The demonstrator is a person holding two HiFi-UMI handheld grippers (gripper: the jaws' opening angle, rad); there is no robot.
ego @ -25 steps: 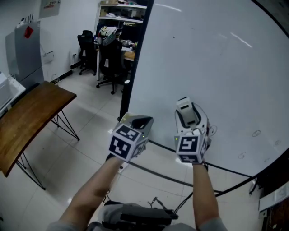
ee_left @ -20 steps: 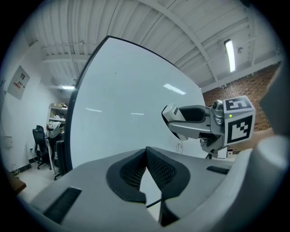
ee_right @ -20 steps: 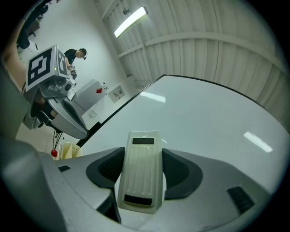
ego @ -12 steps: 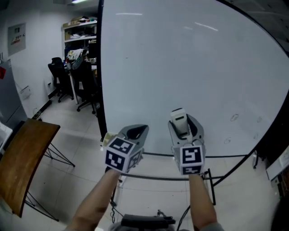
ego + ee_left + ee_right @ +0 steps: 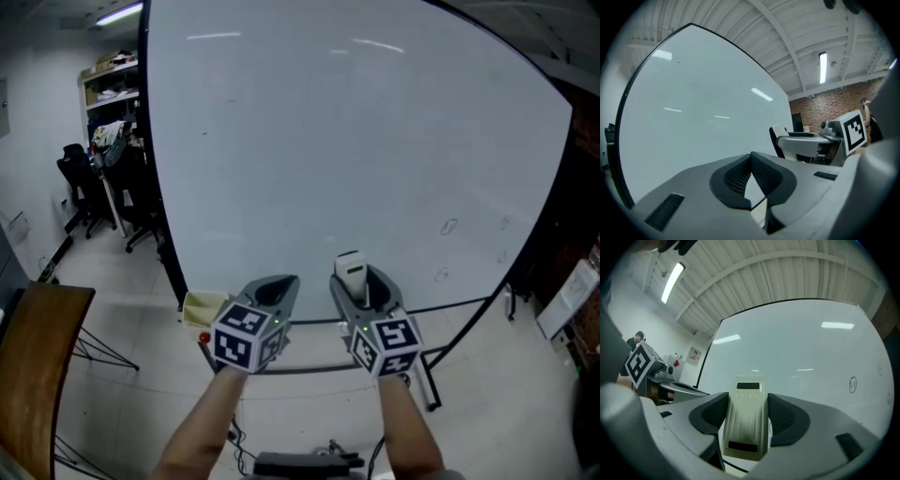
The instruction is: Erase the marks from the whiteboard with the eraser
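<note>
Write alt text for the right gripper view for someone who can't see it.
The right gripper holds a pale eraser between its jaws, pointed at a large whiteboard. A small circled mark sits on the whiteboard's right side, and a ribbed ceiling with a strip light runs above.

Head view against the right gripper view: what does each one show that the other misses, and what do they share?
Only the head view shows the wooden table, the office chairs and the whiteboard's stand leg. Only the right gripper view shows what looks like a distant person, and the pads pressed on both sides of the eraser. Both show the whiteboard, the eraser clamped in the right gripper, the left gripper and a small circled mark toward the board's right.
</note>
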